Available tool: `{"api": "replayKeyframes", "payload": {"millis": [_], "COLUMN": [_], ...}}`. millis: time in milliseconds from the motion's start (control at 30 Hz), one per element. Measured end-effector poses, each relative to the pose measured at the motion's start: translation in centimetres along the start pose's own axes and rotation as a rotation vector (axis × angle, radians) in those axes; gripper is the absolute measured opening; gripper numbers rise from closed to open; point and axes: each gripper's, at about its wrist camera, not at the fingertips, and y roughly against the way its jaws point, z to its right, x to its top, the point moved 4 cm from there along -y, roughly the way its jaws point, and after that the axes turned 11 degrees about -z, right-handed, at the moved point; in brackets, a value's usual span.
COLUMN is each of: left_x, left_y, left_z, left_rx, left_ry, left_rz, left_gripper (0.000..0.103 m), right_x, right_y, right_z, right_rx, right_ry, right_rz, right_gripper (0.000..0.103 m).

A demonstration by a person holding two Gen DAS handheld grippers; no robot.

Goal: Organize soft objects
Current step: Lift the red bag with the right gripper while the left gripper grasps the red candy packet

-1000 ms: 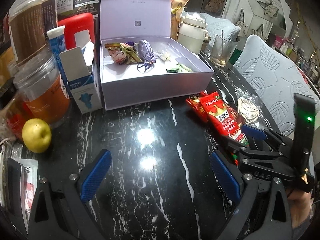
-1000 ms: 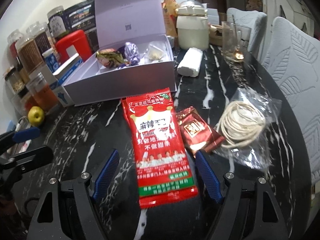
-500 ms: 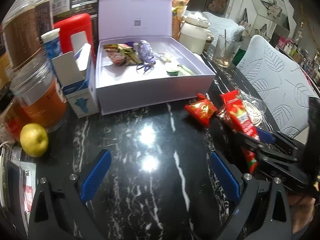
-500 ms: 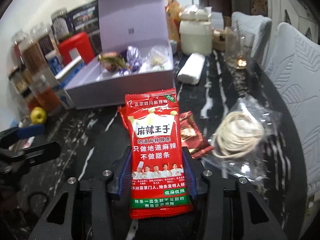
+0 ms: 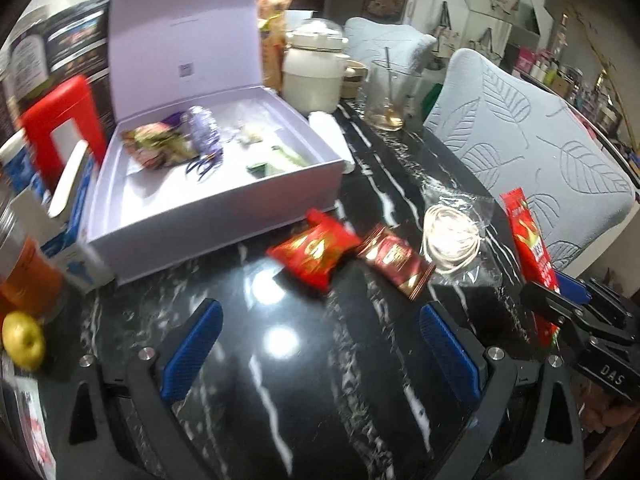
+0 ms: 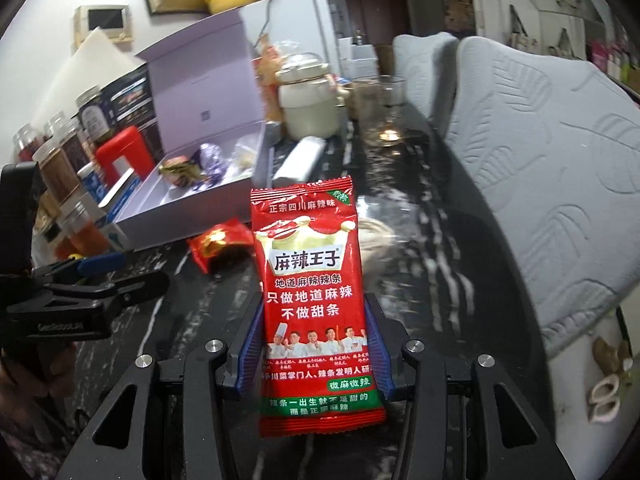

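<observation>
Surface: a black marble table (image 5: 280, 400) with white veins, glossy enough to throw back two bright lamp spots.
Far left of table: jars, a red tin (image 5: 60, 120) and a small blue-and-white carton (image 5: 76, 240) crowd beside the box; a yellow apple (image 5: 22, 340) sits at the near left edge.
Box: a pale lilac gift box (image 5: 216, 208), lid upright, holds a few wrapped sweets (blurred).
Loose items: a red snack pouch (image 5: 314, 252) and a dark red sachet (image 5: 396, 260) lie just beside each other near the box front; a clear bag of coiled cord (image 5: 452, 236) lies to their right.
Room: grey leaf-quilted chairs (image 5: 540, 152) line the right side; a cream pot (image 5: 316, 72) and a glass stand far back.
Right gripper (image 6: 312, 354): clamped on the red spicy-strip packet (image 6: 308, 280), lifted clear of the table.
Left gripper (image 5: 320, 352): jaws wide apart, nothing between them, above bare marble.
</observation>
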Motion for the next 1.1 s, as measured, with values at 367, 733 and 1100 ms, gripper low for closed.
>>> {"api": "replayKeyframes", "payload": {"millis": [367,733,1100], "left_x": [3.4,4.1,2.9], "left_y": [-3.5,-7.8,-6.3], "left_z": [0.5,-0.2,0.5], "left_rx": [0.057,0.046,0.031], "left_ry": [-0.070,-0.085,-0.110], "left_rz": [-0.003,-0.096,-0.071], "left_gripper": [0.098,0.052,0.035], "right_x": [0.2,1.1,1.0], "right_y": [0.3,-1.3,-1.3], "right_z": [3.3,3.8,3.8], "right_rx": [0.000,0.014,0.013], "right_ry": [-0.064,-0.079,-0.086], "right_rz": [-0.001,-0.028,-0.026], "right_gripper": [0.046,0.046,0.046]}}
